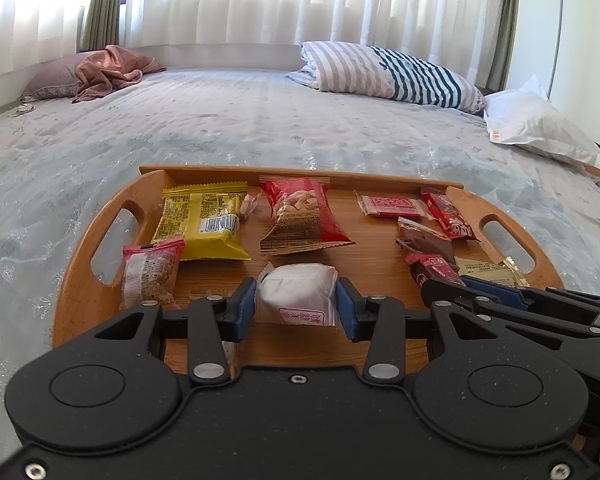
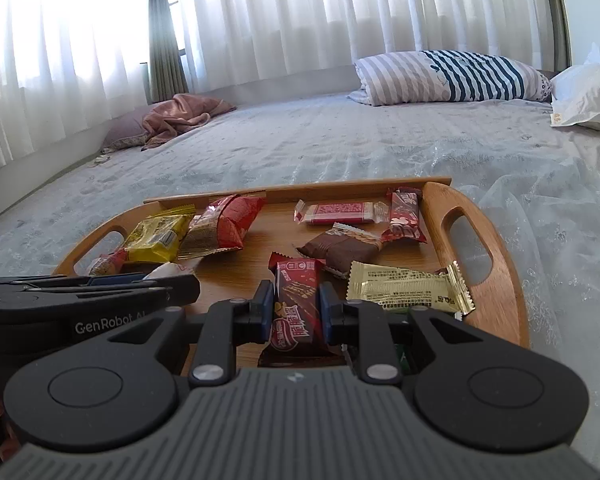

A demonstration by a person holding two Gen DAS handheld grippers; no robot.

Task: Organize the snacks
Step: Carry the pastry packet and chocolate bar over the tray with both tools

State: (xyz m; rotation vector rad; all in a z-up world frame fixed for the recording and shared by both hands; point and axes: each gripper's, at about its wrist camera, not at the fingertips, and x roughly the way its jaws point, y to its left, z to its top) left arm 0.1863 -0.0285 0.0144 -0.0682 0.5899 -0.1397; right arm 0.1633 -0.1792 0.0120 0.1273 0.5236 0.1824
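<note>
Left fingers (image 1: 245, 304) pinching white wrapped cake (image 1: 298, 294) at tray (image 1: 84, 280) near edge; right fingers (image 2: 265, 307) pinching chocolate bar (image 2: 298, 304) there. Both light, crinkly, slippery; cake soft. Grip mid-body, gently.

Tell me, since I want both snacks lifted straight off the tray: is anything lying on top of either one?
Nothing visible does. The left gripper is shut on the white wrapped cake, its top bare. The right gripper is shut on the dark red chocolate bar, also uncovered; the gold packet lies beside it on the wooden tray.
</note>
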